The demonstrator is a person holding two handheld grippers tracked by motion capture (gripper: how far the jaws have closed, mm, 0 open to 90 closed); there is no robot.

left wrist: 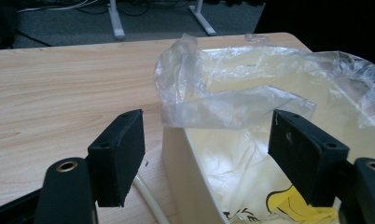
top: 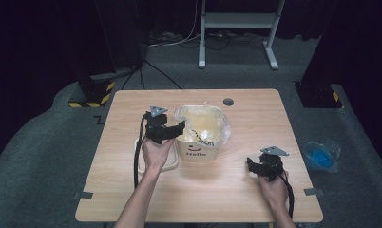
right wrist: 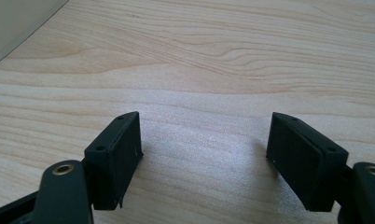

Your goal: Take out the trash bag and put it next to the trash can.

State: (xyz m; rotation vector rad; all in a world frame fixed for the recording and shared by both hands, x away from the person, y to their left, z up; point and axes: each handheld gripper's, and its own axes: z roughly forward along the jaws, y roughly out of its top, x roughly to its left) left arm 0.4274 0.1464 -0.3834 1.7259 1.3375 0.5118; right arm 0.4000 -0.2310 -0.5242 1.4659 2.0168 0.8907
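A cream bin (top: pixel 198 151) with "Hello" printed on its front stands mid-table, lined with a clear plastic bag (top: pixel 203 121). My left gripper (top: pixel 178 129) is at the bin's left rim and open. In the left gripper view its jaws straddle the bin wall (left wrist: pixel 178 172), one outside and one over the inside. The loose bag edge (left wrist: pixel 232 109) drapes over the rim between them, and the pads (left wrist: pixel 122 149) do not press on it. My right gripper (top: pixel 252 164) rests low over bare table at the right, open, with nothing between its jaws (right wrist: pixel 204 158).
A cream ring-shaped piece (top: pixel 142 166) lies on the wooden table (top: pixel 255 118) under the left hand. A round hole (top: pixel 228 101) sits near the table's far edge. On the floor to the right is a blue thing in clear plastic (top: pixel 321 156). A white stand (top: pixel 236 21) is behind.
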